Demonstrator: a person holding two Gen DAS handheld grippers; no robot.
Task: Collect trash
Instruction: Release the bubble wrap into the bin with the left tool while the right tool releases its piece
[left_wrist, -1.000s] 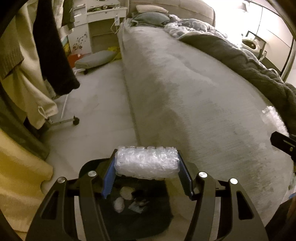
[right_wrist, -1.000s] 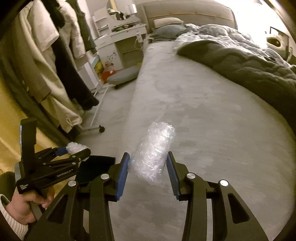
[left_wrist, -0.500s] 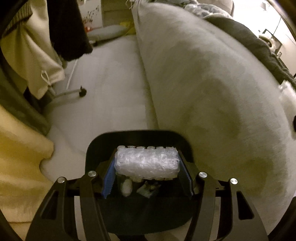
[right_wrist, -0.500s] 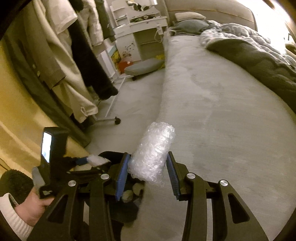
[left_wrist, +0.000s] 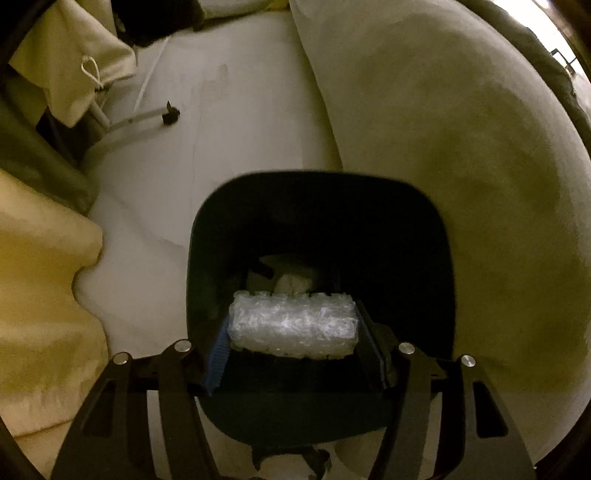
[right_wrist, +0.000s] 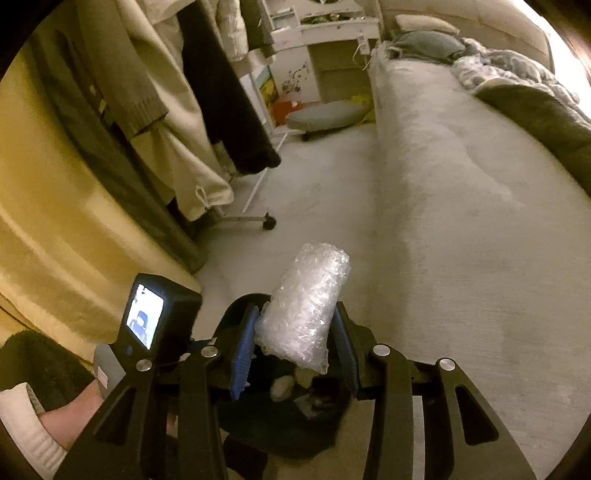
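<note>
A black trash bin (left_wrist: 317, 181) stands on the floor beside the bed, directly under my left gripper (left_wrist: 293, 332), which points almost straight down into it. A roll of bubble wrap (left_wrist: 288, 321) lies crosswise between the blue pads, still touching both while the jaws are opening. Crumpled white paper (left_wrist: 295, 284) lies at the bin's bottom. In the right wrist view, my right gripper (right_wrist: 295, 317) is shut on a second bubble wrap roll (right_wrist: 310, 291), standing on end above the bin (right_wrist: 258, 424). The left gripper's body with its lit screen (right_wrist: 147, 317) is at the left.
The grey bed (right_wrist: 480, 221) runs along the right of the bin. A clothes rack with hanging coats (right_wrist: 177, 110) and a wheeled foot (right_wrist: 269, 221) stands to the left, beside a yellow blanket (left_wrist: 40, 277). A hand (right_wrist: 70, 417) in a white cuff holds the left gripper.
The left gripper sank and tipped down over the bin, which now fills its view. The right gripper swung left from the bed to above the bin. Both rolls stayed between the pads.
</note>
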